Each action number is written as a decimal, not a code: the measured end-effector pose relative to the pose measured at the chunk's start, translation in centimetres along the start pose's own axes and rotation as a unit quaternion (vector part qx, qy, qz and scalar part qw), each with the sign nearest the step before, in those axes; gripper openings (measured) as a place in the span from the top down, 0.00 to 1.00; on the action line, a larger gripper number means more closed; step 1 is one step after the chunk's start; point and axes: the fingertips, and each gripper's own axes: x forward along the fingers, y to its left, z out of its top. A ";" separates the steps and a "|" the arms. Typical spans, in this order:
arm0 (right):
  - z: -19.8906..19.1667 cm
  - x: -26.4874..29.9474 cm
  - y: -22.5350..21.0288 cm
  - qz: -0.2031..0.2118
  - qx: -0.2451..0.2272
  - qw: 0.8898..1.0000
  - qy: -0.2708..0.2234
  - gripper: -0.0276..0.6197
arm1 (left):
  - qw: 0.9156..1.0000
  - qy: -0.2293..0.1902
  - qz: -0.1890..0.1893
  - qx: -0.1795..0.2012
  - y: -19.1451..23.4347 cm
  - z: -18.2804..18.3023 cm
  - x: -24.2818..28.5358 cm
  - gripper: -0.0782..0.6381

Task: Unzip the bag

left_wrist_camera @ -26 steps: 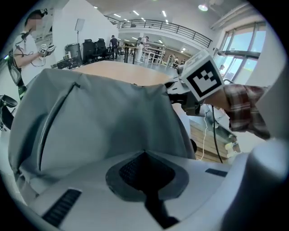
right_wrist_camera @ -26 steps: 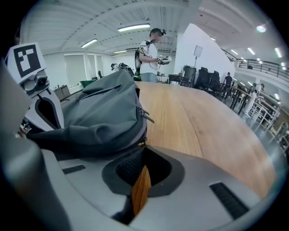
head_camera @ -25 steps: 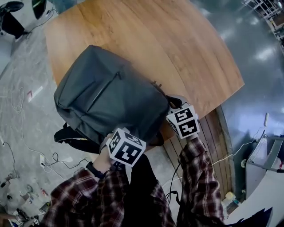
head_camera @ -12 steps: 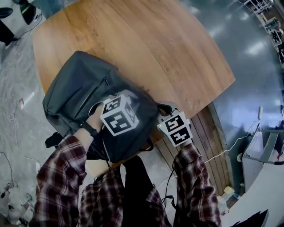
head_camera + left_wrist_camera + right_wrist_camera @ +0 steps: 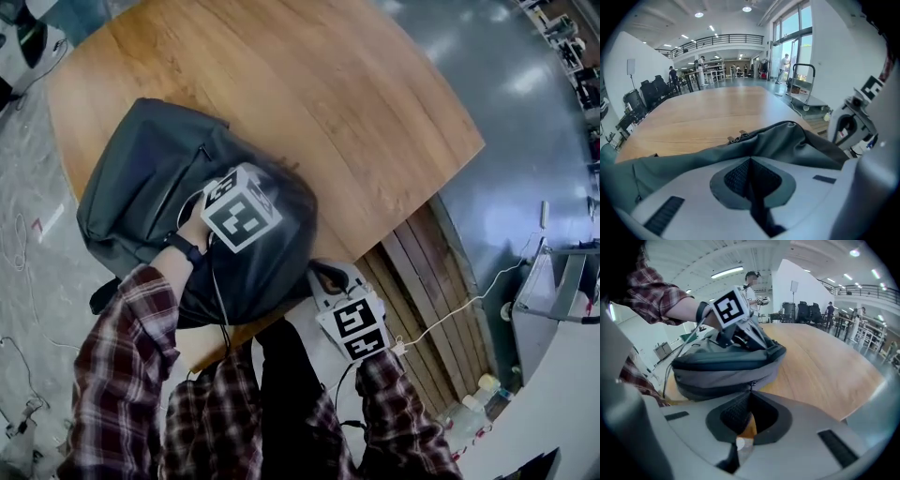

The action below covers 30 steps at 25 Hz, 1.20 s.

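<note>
1. So the support here is a big wooden table (image 5: 356,112), warm brown with the grain showing and rounded corners. It stands on a glossy grey floor (image 5: 525,141).
2. The only thing I can see lying right on it is the bag (image 5: 141,187), a dark grey backpack. It lies flat, down at the table's near-left corner.
3. The bag covers most of that corner. A strip of tabletop shows past its near end, and a dark strap (image 5: 103,295) pokes out beyond the left edge, over the floor.
4. From the right gripper view the bag (image 5: 726,366) sits squarely on the wood (image 5: 825,366), with its zippered end facing the camera.
5. From the left gripper view, the tabletop (image 5: 703,112) stretches away behind the bag's (image 5: 787,140) rumpled fabric.
</note>
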 end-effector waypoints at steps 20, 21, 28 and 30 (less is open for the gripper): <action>0.1 -1.6 2.1 -0.009 0.026 0.999 -0.042 0.94 | 1.000 0.024 0.011 0.016 -0.9 -7.6 -9.0 0.88; 0.3 -1.6 1.1 -0.017 0.026 0.999 -0.041 0.94 | 0.999 0.033 0.015 0.021 -1.3 -9.0 -9.7 0.88; 2.7 -0.3 -6.1 -0.071 0.012 0.997 -0.035 0.94 | 0.999 -0.005 0.026 -0.044 -5.2 -10.6 -10.1 0.88; 3.3 0.0 -8.3 -0.089 0.016 0.995 -0.032 0.94 | 0.997 -0.006 -0.003 -0.082 -7.3 -9.6 -9.1 0.88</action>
